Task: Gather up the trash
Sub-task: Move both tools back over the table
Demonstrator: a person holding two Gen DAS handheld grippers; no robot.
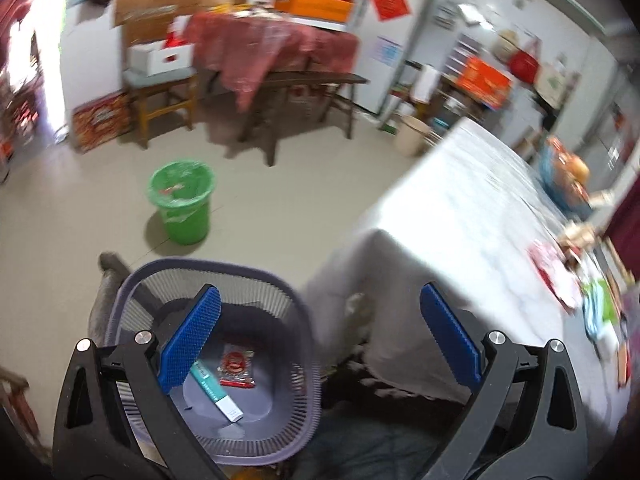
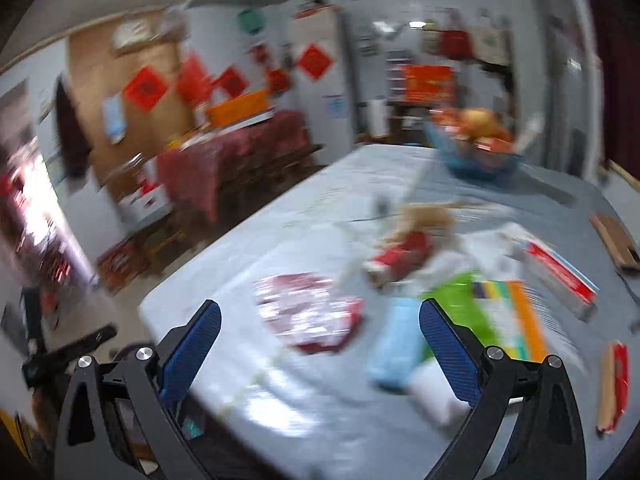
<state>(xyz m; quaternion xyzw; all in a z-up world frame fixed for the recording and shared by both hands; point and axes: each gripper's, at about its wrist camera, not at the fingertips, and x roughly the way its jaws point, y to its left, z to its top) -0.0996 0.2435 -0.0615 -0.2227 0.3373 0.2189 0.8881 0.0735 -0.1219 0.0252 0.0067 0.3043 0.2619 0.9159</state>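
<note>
My left gripper (image 1: pixel 320 340) is open and empty above a grey mesh wastebasket (image 1: pixel 280 432) beside the table. In the basket lie a red-and-clear wrapper (image 1: pixel 237 366) and a teal-and-white box (image 1: pixel 218 392). My right gripper (image 2: pixel 320 340) is open and empty over the near edge of the table (image 2: pixel 360 200). In front of it lie a red-and-white wrapper (image 2: pixel 308 312), a light blue packet (image 2: pixel 394 348), a red carton (image 2: pixel 400 260) and a green-and-orange leaflet (image 2: pixel 500 316). The right view is blurred.
A green bin with a liner (image 1: pixel 182 204) stands on the floor. A blue fruit bowl (image 2: pixel 476 148) sits at the table's far end. A red-and-white box (image 2: pixel 560 276) and a red packet (image 2: pixel 612 384) lie at right. A cloth-covered table (image 1: pixel 272 44) and bench stand behind.
</note>
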